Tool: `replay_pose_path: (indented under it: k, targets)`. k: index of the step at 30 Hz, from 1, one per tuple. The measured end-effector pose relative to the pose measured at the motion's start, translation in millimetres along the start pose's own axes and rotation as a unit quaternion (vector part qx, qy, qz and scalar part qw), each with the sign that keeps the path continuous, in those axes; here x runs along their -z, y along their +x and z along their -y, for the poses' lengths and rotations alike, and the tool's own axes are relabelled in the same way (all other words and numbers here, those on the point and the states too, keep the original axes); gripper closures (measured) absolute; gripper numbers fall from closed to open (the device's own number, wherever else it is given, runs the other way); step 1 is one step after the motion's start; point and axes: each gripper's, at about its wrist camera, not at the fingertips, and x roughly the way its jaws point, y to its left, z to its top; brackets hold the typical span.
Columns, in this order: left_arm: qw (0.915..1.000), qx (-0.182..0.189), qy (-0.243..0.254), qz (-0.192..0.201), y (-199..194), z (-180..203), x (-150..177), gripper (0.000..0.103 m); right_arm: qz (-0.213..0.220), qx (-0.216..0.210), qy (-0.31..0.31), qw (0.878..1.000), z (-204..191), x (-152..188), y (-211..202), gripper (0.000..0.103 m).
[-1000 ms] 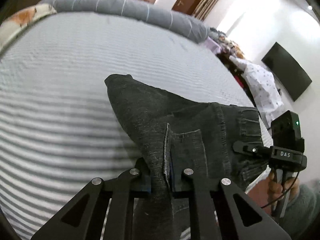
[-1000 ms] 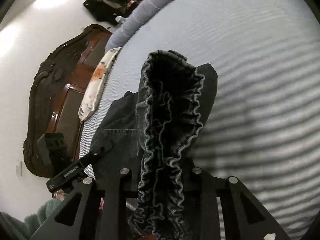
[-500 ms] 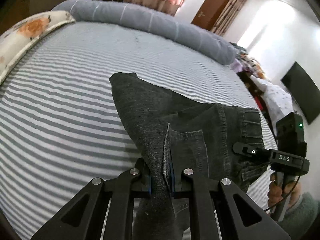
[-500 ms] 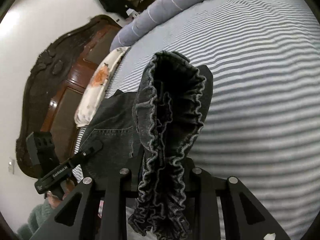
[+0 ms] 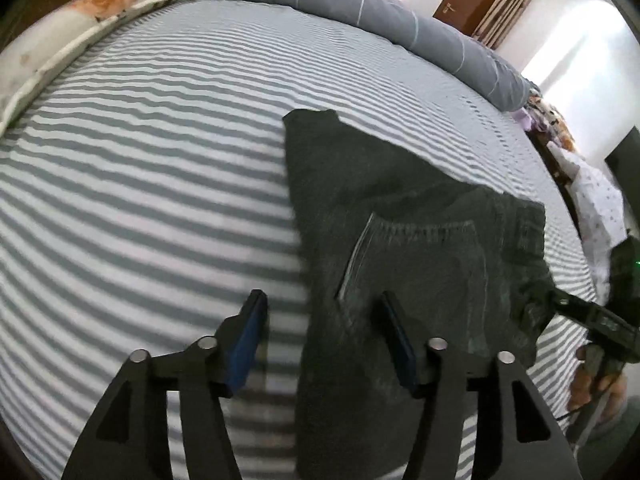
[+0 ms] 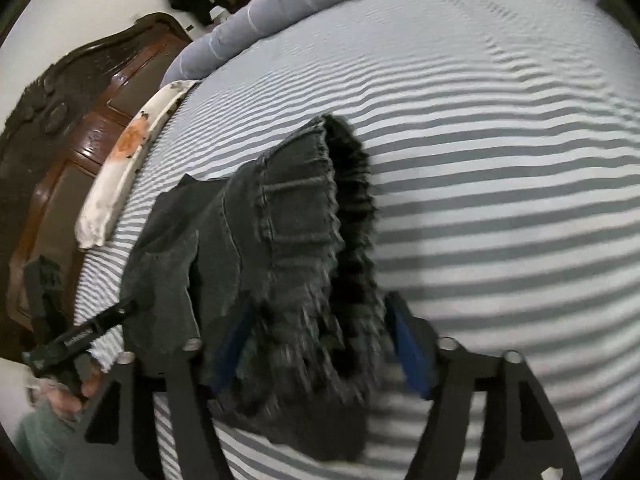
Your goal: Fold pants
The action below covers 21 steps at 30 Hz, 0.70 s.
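Note:
Dark grey denim pants [image 5: 400, 240] lie folded on the striped bed sheet [image 5: 140, 200], back pocket up. My left gripper [image 5: 324, 312] is open, its blue pads spread wide, with the pants' near edge lying between them. In the right wrist view the pants' elastic waistband [image 6: 340, 248] bunches up between the spread blue pads of my right gripper [image 6: 320, 320], which is open. The right gripper shows at the left wrist view's right edge [image 5: 592, 316]. The left gripper shows at the lower left of the right wrist view [image 6: 80, 336].
A grey rolled duvet [image 5: 360, 4] runs along the far side of the bed. A floral pillow [image 5: 60, 36] lies at the head, against a dark wooden headboard [image 6: 60, 140]. A door [image 5: 468, 0] and a dark screen [image 5: 628, 156] are on the far walls.
Both grippers have opened and let go of the pants. The pants have dropped flatter onto the sheet; the waistband has slumped and spread.

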Motion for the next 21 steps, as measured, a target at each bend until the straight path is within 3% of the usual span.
replay_pose_path:
  k: [3, 6, 13, 17, 21]
  targets:
    - [0.9997, -0.023, 0.004, 0.007, -9, 2, 17, 0.037, 0.014, 0.036, -0.009, 0.999, -4, 17, -12, 0.032]
    - [0.9970, -0.075, 0.016, 0.012, -8, 10, 30, 0.032, -0.002, 0.091, -0.013, 0.996, -8, 31, -1, 0.029]
    - [0.9834, -0.177, 0.032, 0.027, -21, 46, 30, 0.032, 0.013, 0.130, -0.004, 0.991, -26, 27, -6, 0.028]
    - [0.9809, -0.189, 0.010, 0.044, -44, 59, 31, 0.032, 0.062, 0.149, -0.003, 0.987, -48, 36, -36, 0.027]
    - [0.9797, -0.191, -0.001, 0.062, -68, 66, 34, 0.030, 0.111, 0.151, 0.011, 0.982, -73, 48, -61, 0.017]
